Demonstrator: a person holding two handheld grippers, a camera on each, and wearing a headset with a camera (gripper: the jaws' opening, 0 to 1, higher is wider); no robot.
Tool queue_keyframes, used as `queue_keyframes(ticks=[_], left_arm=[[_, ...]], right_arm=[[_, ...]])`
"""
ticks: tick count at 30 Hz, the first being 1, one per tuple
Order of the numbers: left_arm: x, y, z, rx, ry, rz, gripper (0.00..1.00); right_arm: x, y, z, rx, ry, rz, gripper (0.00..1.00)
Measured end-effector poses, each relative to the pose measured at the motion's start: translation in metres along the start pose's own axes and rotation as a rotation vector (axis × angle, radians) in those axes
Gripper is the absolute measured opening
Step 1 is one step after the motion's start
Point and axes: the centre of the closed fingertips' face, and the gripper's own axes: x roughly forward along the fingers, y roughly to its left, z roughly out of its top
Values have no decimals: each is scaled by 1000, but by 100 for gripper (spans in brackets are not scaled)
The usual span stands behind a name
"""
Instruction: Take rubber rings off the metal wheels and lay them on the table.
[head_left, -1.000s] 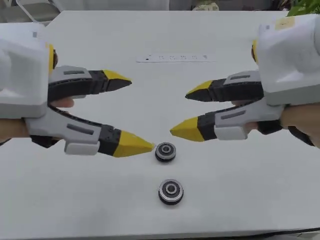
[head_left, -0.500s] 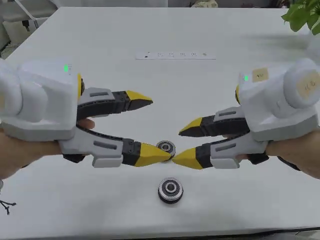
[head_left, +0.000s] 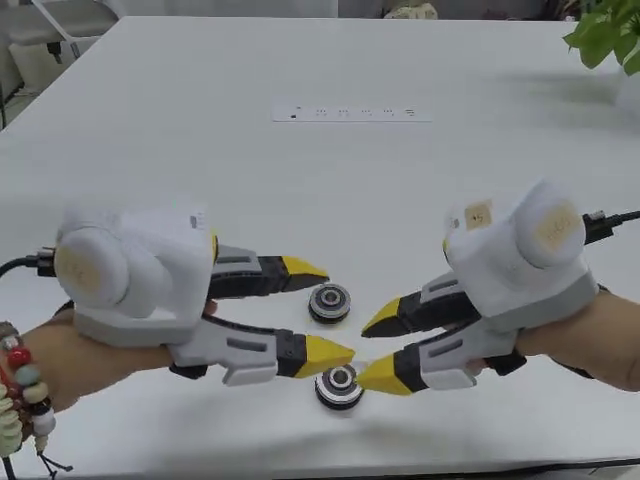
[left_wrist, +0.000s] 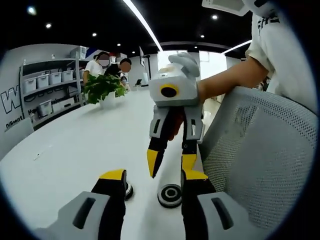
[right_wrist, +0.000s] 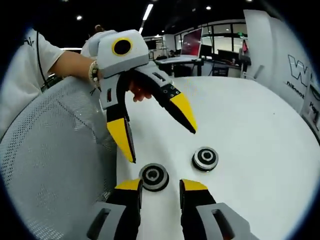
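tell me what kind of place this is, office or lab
Probably an open-plan lab or office workspace: a large white table as the bench, a grey mesh office chair beside it, wall shelves of white storage bins, and computer monitors on desks behind.

White-bodied left hand-held gripper (head_left: 338, 312), yellow-tipped grey-black jaws, matching right hand-held gripper (head_left: 363, 353), beaded bracelet (head_left: 22, 378), white T-shirt (left_wrist: 280, 50)
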Motion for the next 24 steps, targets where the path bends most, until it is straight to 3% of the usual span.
queue_keyframes(ticks=[6,10,15,19,24], left_arm=[[7,-9,-22,19,68,-36,28],[10,-13,-29,5,82,-51,21],[14,-13,-40,10,109,-54,18],[14,-19,-45,35,130,-77,17],[15,-22,-45,46,126,-90,13]], right_arm=[[7,4,-9,-16,42,15,29],[8,0,-9,-6,36,3,29],[10,4,-10,26,23,25,27],[12,5,-11,21,31,29,27],[13,6,-13,18,37,34,27]])
